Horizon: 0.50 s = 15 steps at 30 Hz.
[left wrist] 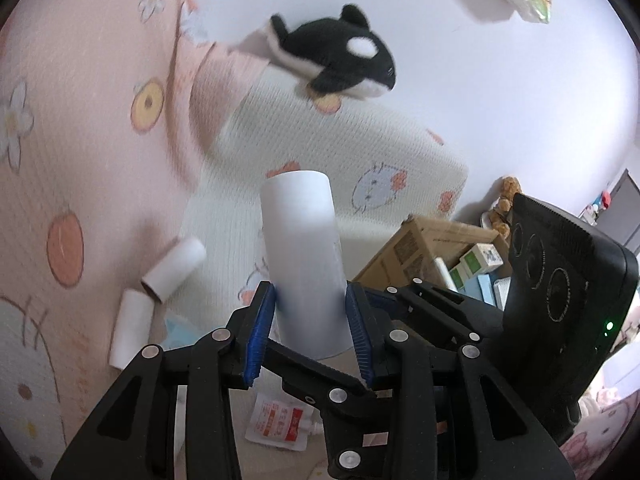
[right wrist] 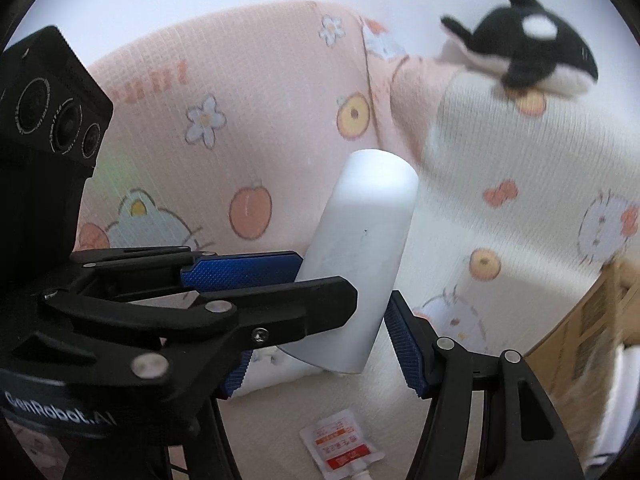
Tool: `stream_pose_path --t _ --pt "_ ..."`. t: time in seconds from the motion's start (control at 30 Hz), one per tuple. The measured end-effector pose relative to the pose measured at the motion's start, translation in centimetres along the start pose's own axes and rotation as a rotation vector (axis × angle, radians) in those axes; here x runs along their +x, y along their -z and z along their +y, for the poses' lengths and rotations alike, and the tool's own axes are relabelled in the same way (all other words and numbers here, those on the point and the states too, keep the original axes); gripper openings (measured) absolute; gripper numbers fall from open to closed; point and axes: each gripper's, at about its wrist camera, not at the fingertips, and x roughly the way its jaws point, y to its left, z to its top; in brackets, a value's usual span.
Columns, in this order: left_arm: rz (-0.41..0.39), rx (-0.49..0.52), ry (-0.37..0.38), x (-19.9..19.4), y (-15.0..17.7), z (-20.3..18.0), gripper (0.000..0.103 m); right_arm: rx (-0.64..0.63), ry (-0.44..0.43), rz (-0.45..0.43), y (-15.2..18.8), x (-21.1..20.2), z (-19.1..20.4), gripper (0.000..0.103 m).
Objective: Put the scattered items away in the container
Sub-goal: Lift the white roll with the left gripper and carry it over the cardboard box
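Both tools (left wrist: 312, 320) (right wrist: 320, 312) clamp white roll (left wrist: 300, 248), raised above bedding.

White roll (left wrist: 300, 248) upright, off bedding

Smooth matt white roll (left wrist: 300, 256), waffle-textured cloth blanket (left wrist: 100, 160) (printed), furry plush orca (left wrist: 336, 56)
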Motion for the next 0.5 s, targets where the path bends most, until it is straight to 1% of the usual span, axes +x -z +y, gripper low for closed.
stream_pose_path --t 0.17,0.27,0.4,0.5 --pt "-0.013 0.007 0.012 -0.4 -1.5 -1.4 0.040 -0.002 0.020 -0.043 -1.0 -1.8 -0.9 0.060" --pt "-0.009 0.015 0.016 0.1 -2.3 -2.6 0.040 0.001 0.044 -0.072 -1.0 -2.5 -1.7 0.060" --pt "-0.014 0.078 -0.009 0.7 -2.9 -5.1 0.041 0.010 0.062 -0.099 -1.0 -3.8 -2.9 0.060" --pt "-0.005 0.098 -0.014 1.3 -3.2 -6.5 0.041 0.048 0.057 -0.103 -0.8 -4.8 -4.3 0.060"
